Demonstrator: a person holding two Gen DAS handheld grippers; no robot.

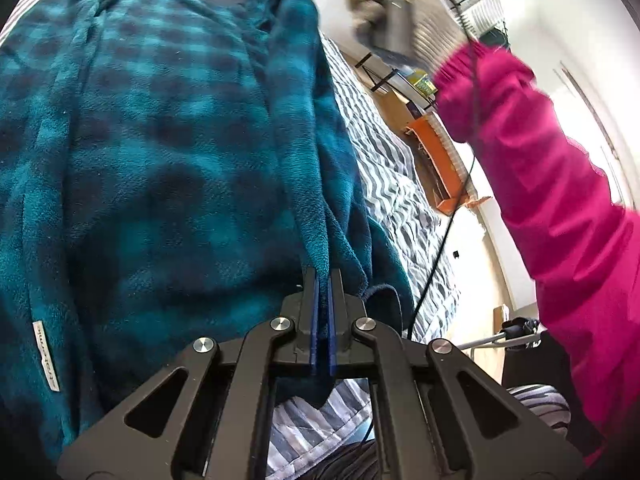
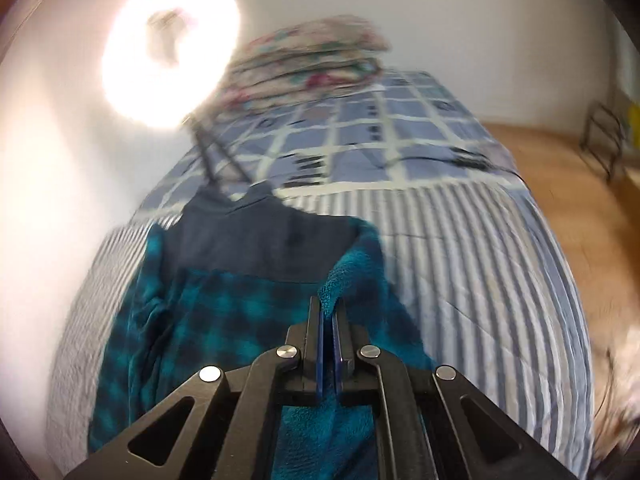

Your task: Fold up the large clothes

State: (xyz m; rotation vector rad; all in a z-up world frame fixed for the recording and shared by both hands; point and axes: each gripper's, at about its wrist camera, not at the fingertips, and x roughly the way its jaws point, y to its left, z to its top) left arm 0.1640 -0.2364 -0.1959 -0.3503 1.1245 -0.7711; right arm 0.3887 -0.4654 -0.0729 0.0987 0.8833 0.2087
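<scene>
Hold: while both tools pinch the teal fleece garment [image 1: 160, 140], its long edge is lifted, probably to carry that side across for a fold.
Left tool [image 1: 322, 276]: pressed together on a ridge of fleece that runs straight ahead of its tips.
Right tool [image 2: 328, 308]: pressed together on a fold of the same edge, just ahead of its tips.
Garment: spread on the striped bed cover [image 2: 480, 248], mostly left of each tool.
Gloved hand [image 1: 404, 12]: ahead and right of the left tool, gripping the right tool's handle.

one teal plaid fleece garment [image 1: 160, 140], two grippers, one bed [image 2: 480, 240]
</scene>
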